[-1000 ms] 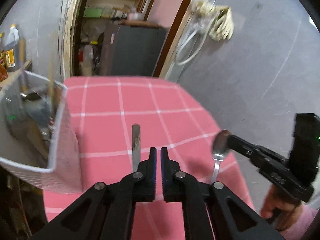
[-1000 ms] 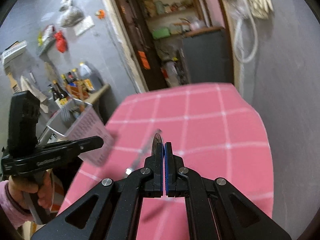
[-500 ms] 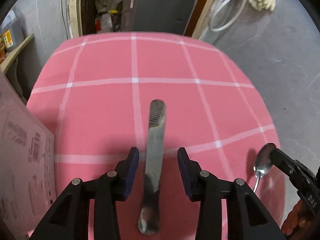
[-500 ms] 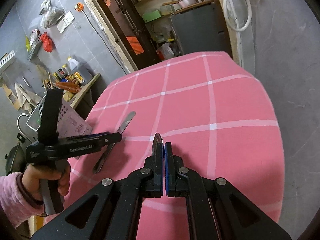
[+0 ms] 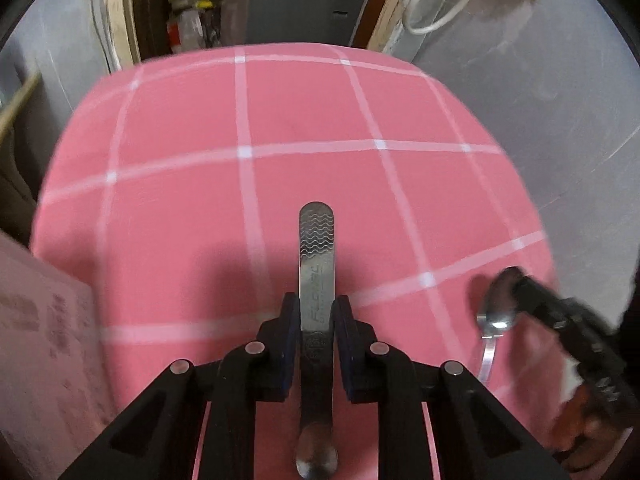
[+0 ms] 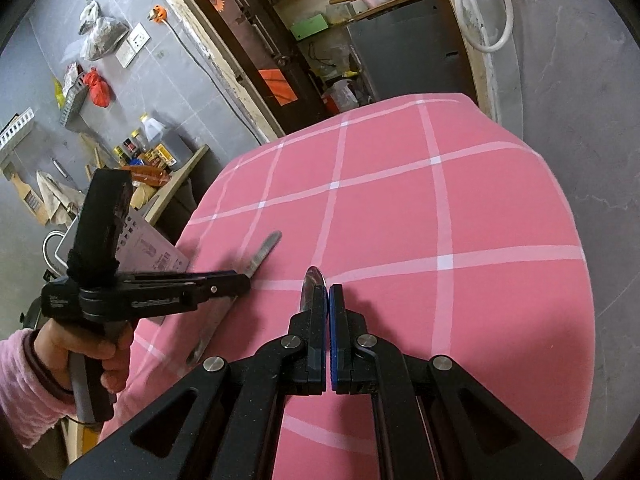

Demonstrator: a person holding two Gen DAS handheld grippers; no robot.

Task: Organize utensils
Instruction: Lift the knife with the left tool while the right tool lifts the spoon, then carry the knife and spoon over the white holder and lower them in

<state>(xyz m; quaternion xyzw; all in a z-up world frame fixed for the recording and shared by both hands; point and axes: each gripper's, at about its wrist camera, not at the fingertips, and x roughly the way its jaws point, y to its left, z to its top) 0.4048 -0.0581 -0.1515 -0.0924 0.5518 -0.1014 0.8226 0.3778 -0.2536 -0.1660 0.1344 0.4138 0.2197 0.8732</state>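
The left claw (image 5: pixel 316 316) has just been closing around the flat metal utensil (image 5: pixel 316 264) lying on the pink checked surface (image 5: pixel 320 112); its handle may slip sideways. The right claw (image 6: pixel 326 300), shut, grips a spoon (image 6: pixel 311 280) by its thin edge, which may twist loose. No container's contents are visible.

We see a pink checked cloth (image 6: pixel 480 208) over the table, and behind it a dark doorway with a grey cabinet (image 6: pixel 404 52). On the grey wall hang a white hose (image 6: pixel 486 46) and a red bag (image 6: pixel 98 88), and bottles (image 6: pixel 156 146) stand on a wooden shelf.
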